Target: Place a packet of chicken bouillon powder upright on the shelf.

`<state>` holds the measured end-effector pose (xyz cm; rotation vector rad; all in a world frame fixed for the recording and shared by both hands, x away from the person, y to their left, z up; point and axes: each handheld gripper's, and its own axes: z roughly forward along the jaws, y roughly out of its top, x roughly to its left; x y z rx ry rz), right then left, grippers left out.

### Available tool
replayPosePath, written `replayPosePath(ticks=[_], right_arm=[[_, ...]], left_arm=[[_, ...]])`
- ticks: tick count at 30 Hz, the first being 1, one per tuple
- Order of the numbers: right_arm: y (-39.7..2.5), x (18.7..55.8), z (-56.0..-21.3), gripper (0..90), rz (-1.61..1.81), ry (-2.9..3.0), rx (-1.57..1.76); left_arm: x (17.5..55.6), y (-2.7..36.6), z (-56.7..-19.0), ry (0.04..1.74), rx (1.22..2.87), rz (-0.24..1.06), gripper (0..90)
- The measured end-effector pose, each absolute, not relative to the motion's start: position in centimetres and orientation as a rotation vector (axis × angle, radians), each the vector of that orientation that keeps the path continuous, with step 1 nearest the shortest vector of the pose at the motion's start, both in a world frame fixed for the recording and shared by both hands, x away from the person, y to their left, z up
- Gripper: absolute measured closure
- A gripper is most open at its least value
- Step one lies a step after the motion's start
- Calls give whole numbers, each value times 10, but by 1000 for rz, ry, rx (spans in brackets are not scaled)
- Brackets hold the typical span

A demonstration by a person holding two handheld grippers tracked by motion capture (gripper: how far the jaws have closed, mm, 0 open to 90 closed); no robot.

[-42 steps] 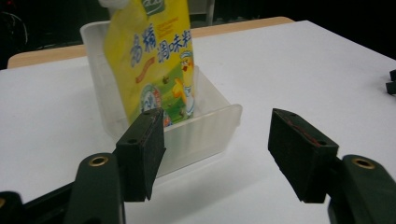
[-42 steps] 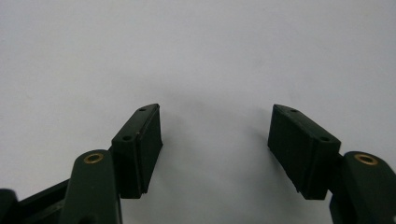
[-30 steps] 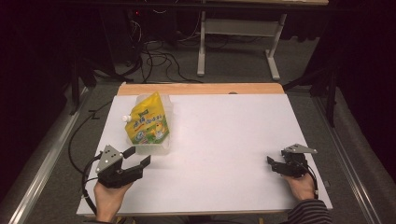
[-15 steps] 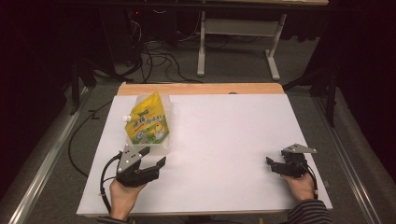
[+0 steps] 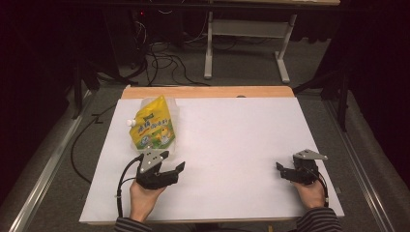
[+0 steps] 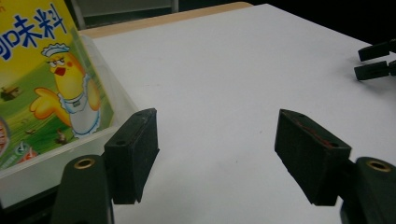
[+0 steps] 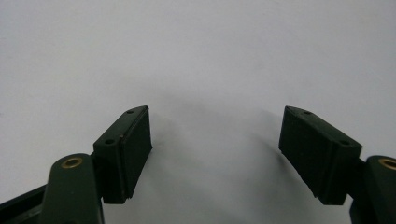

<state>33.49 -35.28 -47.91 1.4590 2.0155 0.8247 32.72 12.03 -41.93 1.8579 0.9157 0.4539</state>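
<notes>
A yellow spouted pouch [image 5: 152, 126] printed with a cartoon chick stands in a clear plastic tub [image 5: 171, 111] at the table's far left. My left gripper [image 5: 174, 161] is open just in front of the tub, a little to its right, pointing forward and right. In the left gripper view the pouch [image 6: 42, 88] and the tub wall [image 6: 109, 88] sit beside the left pad [image 6: 137, 144], with nothing between the jaws of the left gripper [image 6: 217, 135]. My right gripper [image 5: 280, 170] rests open near the front right, and the right gripper [image 7: 215, 135] has bare table between its jaws.
The white table top [image 5: 232, 135] has a wooden strip [image 5: 208, 92] along its far edge. Cables and a metal stand base [image 5: 244, 46] lie on the floor beyond. The other gripper's jaw tips [image 6: 376, 58] appear far right in the left gripper view.
My left gripper has moved right and slightly forward, from the front left corner to just in front of the tub. The right gripper has stayed put.
</notes>
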Motion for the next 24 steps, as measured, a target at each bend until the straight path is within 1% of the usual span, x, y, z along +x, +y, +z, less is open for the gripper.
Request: replayPosePath(ticks=[6, 24], right_arm=[[-352, 334, -479, 270, 826, 2014, 1464], [-344, 327, -478, 287, 885, 1981, 1414]], left_arm=[[331, 111, -425, 900, 1860, 460, 321], [347, 87, -446, 886, 1892, 390, 313]])
